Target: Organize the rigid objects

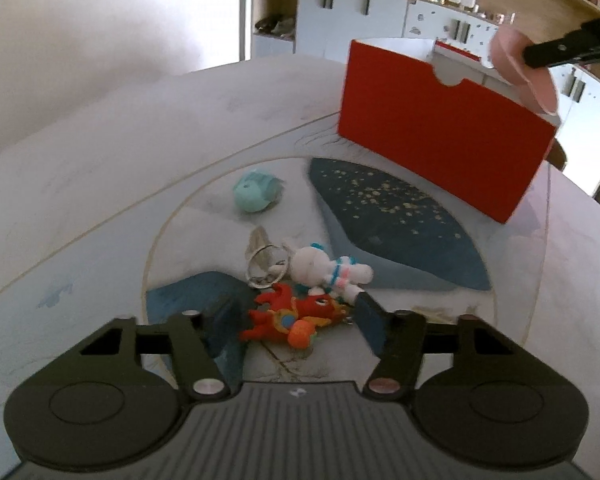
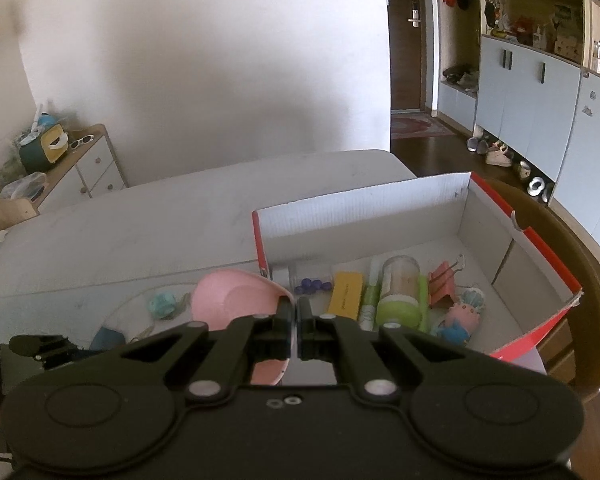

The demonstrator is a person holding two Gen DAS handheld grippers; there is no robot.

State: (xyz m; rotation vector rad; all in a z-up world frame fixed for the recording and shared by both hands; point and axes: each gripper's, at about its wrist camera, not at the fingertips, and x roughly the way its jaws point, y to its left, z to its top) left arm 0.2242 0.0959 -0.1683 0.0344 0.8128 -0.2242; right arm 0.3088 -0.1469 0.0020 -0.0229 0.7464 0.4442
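In the left wrist view a red toy figure (image 1: pixel 292 317) lies on the table between the fingers of my left gripper (image 1: pixel 296 318), whose pads meet its two ends. Just beyond it lie a white astronaut figure (image 1: pixel 326 270) and a key ring (image 1: pixel 265 267). Farther off is a teal round toy (image 1: pixel 255 192). My right gripper (image 2: pixel 296 312) is shut on the rim of a pink bowl (image 2: pixel 232 300), held in the air beside the open red box (image 2: pixel 360 196). The same bowl (image 1: pixel 534 80) and right gripper (image 1: pixel 530 54) show above the red box (image 1: pixel 440 136).
The box holds a small jar of blue beads (image 2: pixel 310 284), a yellow block (image 2: pixel 344 294), a green-lidded jar (image 2: pixel 400 292), a pink binder clip (image 2: pixel 442 282) and a small figure (image 2: pixel 462 314). The round table (image 1: pixel 100 184) has a dark blue patterned patch. Cabinets stand behind.
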